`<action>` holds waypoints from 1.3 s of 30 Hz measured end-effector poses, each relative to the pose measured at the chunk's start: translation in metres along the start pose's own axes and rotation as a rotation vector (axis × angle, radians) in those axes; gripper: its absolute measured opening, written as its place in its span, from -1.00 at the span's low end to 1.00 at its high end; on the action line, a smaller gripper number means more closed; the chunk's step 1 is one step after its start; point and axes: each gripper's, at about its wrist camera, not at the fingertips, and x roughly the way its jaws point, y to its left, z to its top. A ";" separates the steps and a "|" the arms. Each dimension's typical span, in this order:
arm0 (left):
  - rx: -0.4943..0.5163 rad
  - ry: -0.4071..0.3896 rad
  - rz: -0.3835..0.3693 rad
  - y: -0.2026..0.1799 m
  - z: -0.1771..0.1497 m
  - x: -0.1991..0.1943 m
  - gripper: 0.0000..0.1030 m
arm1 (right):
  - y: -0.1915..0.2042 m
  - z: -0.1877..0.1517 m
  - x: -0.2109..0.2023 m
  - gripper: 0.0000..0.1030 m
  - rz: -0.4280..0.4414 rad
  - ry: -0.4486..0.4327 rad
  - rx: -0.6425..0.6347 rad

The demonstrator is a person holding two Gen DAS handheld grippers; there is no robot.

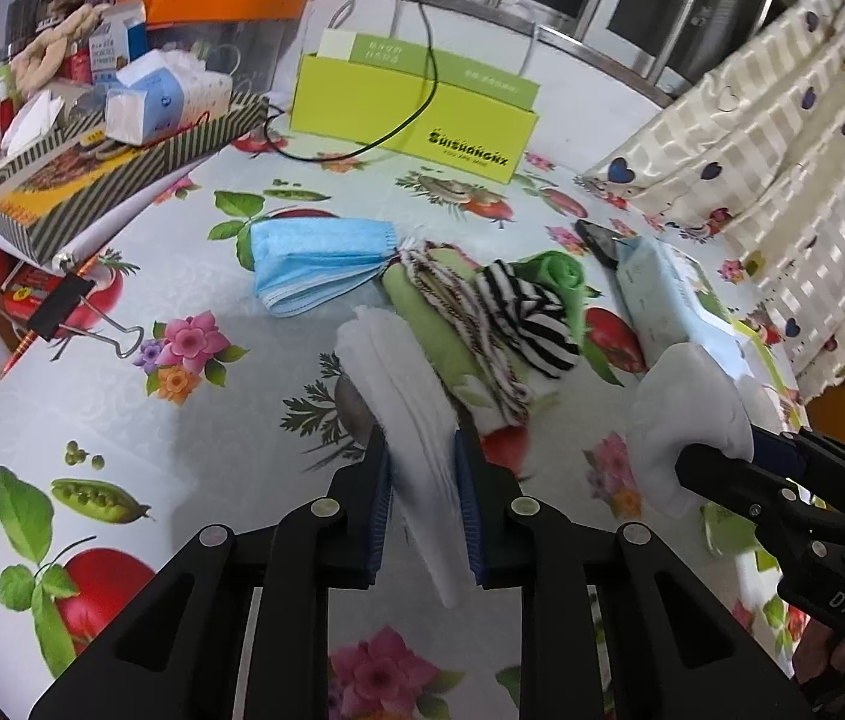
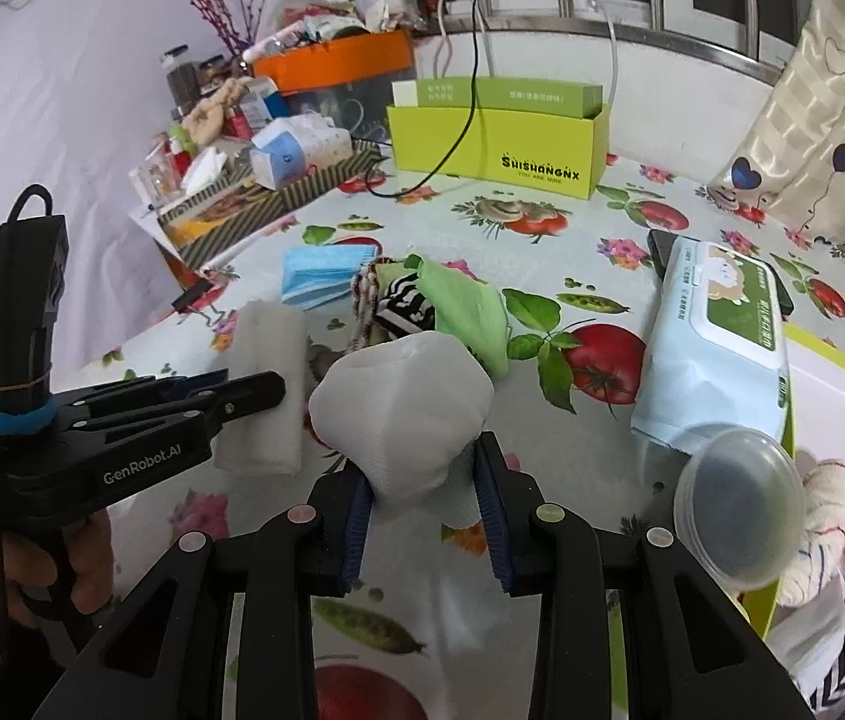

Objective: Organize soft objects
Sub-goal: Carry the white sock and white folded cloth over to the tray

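Gripping with both: left claw (image 1: 422, 474) clamped on a folded white cloth (image 1: 404, 384), right claw (image 2: 425, 498) clamped on a bunched white cloth (image 2: 401, 402), both above mid-bench (image 1: 122, 420). Better lifting clear of the green-and-striped pile (image 1: 482, 324), keeping pressure even, avoiding trailing edges snagging the blue mask (image 1: 314, 264).

Both wrist cameras look steeply down along their fingers, close over the table (image 1: 122, 396), facing its far edge; both share the lime box (image 1: 410, 114) there.
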 end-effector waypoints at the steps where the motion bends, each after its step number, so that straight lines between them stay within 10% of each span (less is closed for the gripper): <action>1: 0.005 -0.003 -0.003 -0.001 -0.001 -0.002 -0.58 | 0.000 -0.002 -0.004 -0.39 0.001 -0.005 0.001; 39: 0.181 -0.099 -0.084 -0.076 -0.002 -0.054 -0.57 | -0.011 -0.017 -0.072 -0.39 -0.035 -0.126 0.021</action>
